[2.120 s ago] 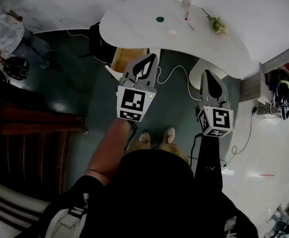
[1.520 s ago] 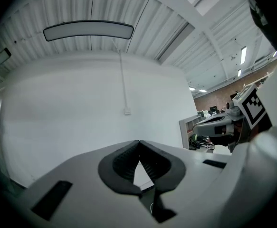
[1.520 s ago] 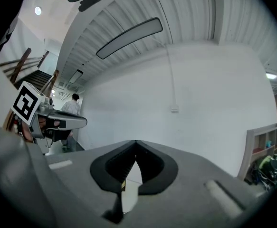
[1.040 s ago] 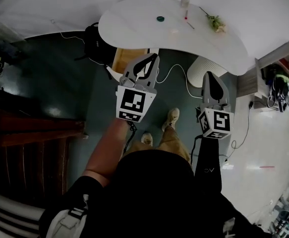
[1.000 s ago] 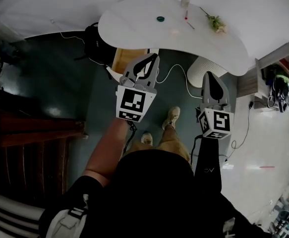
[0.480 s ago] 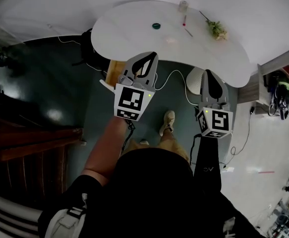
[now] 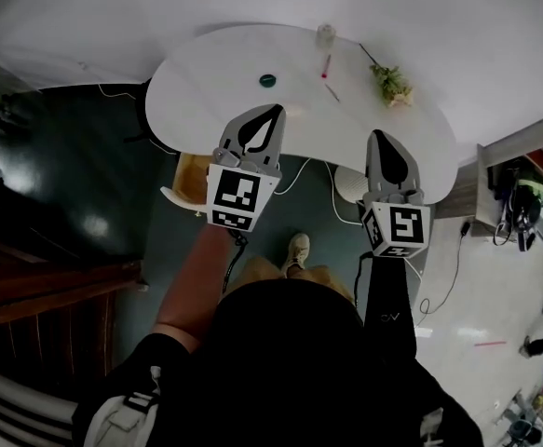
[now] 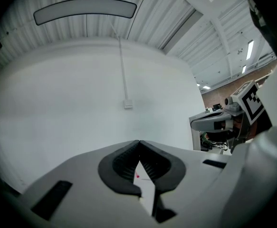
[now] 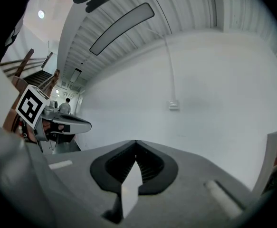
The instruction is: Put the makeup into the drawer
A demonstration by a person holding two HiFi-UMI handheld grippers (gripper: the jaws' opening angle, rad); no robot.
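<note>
Left claw [image 7: 273, 112] and right claw [image 7: 380, 140] fully closed, nothing gripped, held level out front. Approach posture, I'd say. Makeup items [image 7: 267, 80] sit untouched on tabletop [image 7: 206, 73].

Stepped up to the white table [image 7: 243, 59], now larger and spread lower toward 6 o'clock in the head view. Carried the left gripper [image 7: 276, 110] and the right gripper [image 7: 380, 138] from over dark floor to over its near edge. Swung the wooden drawer [image 7: 193, 173] round to 8 o'clock of the left gripper. Down to one shoe [image 7: 296, 248]. Lost the person at 10 o'clock.
</note>
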